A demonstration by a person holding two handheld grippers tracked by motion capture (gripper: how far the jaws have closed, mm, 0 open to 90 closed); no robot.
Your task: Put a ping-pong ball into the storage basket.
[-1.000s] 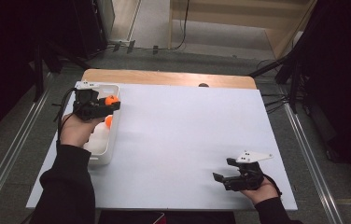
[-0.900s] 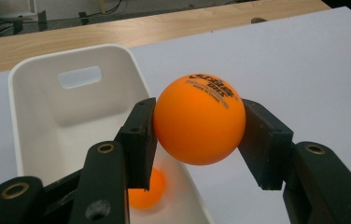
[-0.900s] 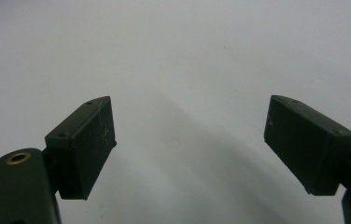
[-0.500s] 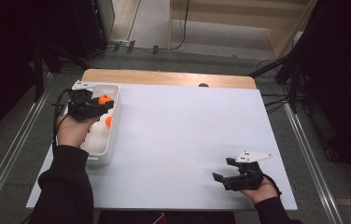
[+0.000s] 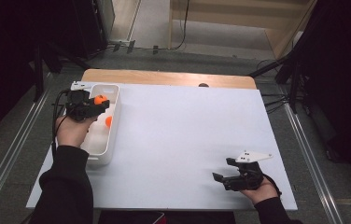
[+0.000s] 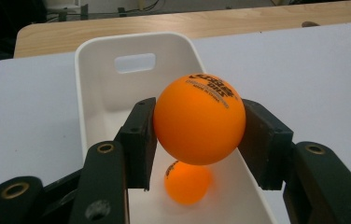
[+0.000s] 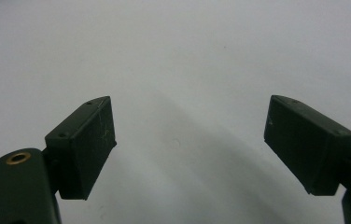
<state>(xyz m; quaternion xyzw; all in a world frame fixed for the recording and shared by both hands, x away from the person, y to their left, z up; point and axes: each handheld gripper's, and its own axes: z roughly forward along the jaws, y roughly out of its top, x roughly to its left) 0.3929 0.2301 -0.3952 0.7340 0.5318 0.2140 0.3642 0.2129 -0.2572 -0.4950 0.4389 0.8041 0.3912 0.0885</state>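
An orange ping-pong ball [image 6: 199, 118] with black print sits pressed between the two black jaws of my left gripper [image 5: 98, 103], which is shut on it above the white bin [image 5: 113, 135] at the table's left. That ball [image 5: 100, 99] hangs over the bin's far half. A second orange ball [image 6: 186, 181] lies on the bin's floor beneath it, and in the high view this lower ball [image 5: 108, 121] rests near the right wall. My right gripper [image 5: 222, 173] stands open near the table's front right, low over the bare white surface, its pads [image 7: 85, 144] wide apart with nothing between them.
The white table sheet [image 5: 187, 135] spreads between the two hands. A wooden strip [image 5: 164, 77] runs along the far edge. The bin has a handle slot [image 6: 135, 63] in its far wall. Metal rails and dark stands flank the table.
My left gripper has drifted a little to the left and toward the bin's far end with the ball in it. The right hand has stayed still.
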